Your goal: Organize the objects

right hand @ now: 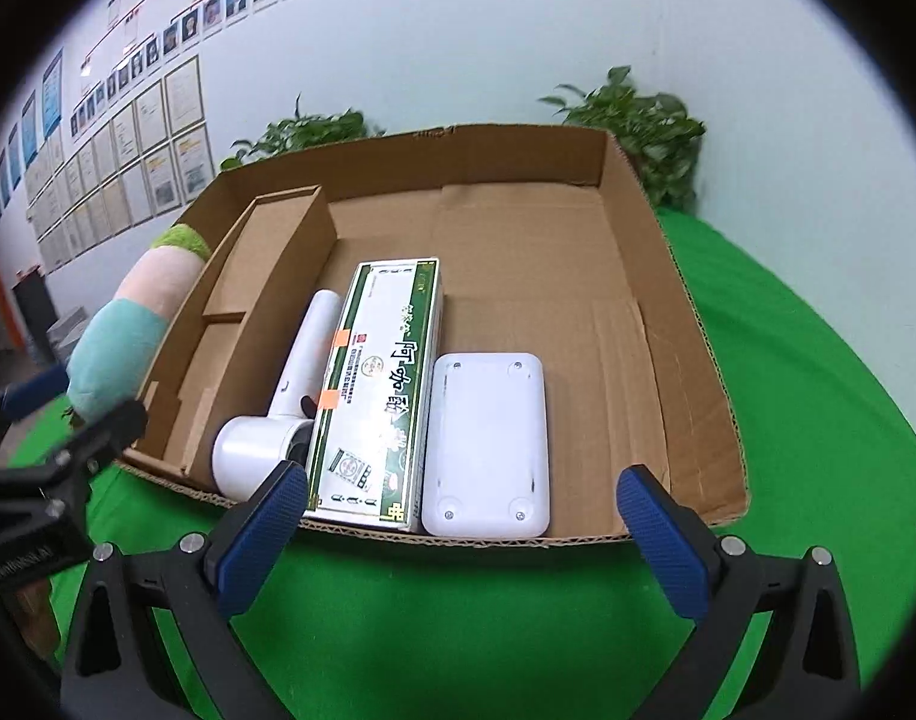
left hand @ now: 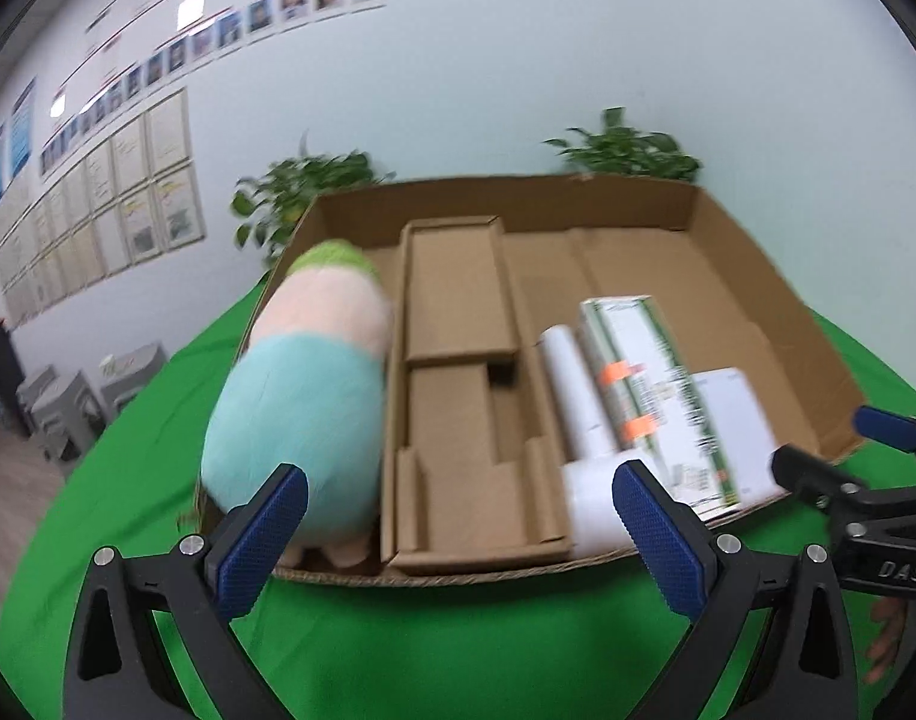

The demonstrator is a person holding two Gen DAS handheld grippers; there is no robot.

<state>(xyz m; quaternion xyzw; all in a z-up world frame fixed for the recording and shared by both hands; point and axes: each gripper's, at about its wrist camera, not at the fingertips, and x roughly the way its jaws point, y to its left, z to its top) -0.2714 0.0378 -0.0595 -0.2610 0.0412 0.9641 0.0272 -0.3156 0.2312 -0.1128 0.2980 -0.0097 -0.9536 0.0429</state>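
Hovering both grippers, left (left hand: 458,531) and right (right hand: 461,531), wide and empty at the cardboard tray's (right hand: 692,324) near edge, I see the plush toy (left hand: 302,396) wedged left (snug), lint roller (right hand: 290,384), green box (right hand: 380,396) and white device (right hand: 488,444) packed side by side.

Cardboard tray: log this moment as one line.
left gripper open, empty | right gripper open, empty | cardboard tray: plush toy, white device, green-white box, white case
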